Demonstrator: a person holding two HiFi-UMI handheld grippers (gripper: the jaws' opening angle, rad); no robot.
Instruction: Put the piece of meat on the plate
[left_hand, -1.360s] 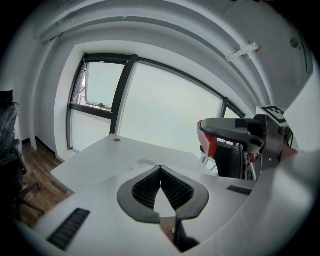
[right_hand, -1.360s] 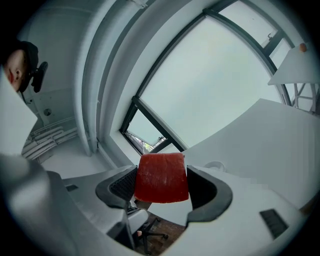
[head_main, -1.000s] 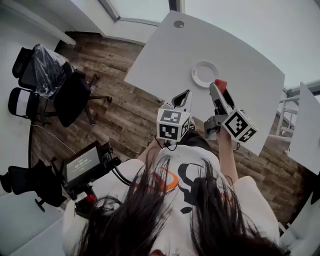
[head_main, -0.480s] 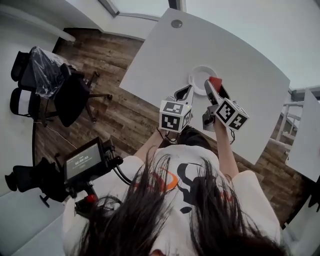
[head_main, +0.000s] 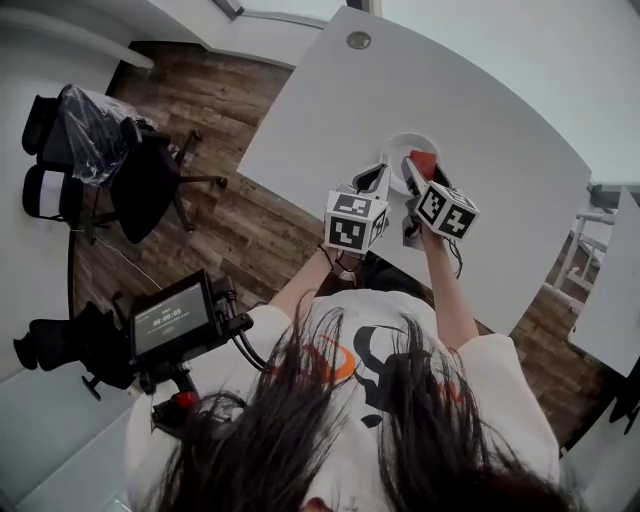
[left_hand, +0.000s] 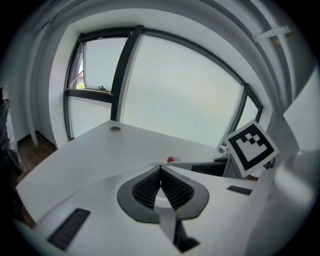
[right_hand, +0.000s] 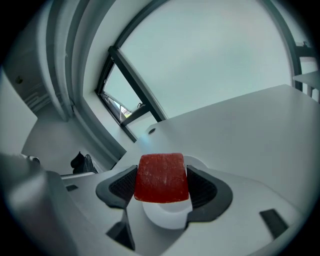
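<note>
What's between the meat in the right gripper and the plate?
Nothing. In the right gripper view the piece of meat, clamped in the right gripper, hangs right over the plate, with only bare plate showing beneath it.

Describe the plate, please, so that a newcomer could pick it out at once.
On the big white table, look near the edge closest to the person. The plate is the round white dish under the right gripper, which holds a red piece of meat. The only other round thing, a grey grommet, is far smaller.
</note>
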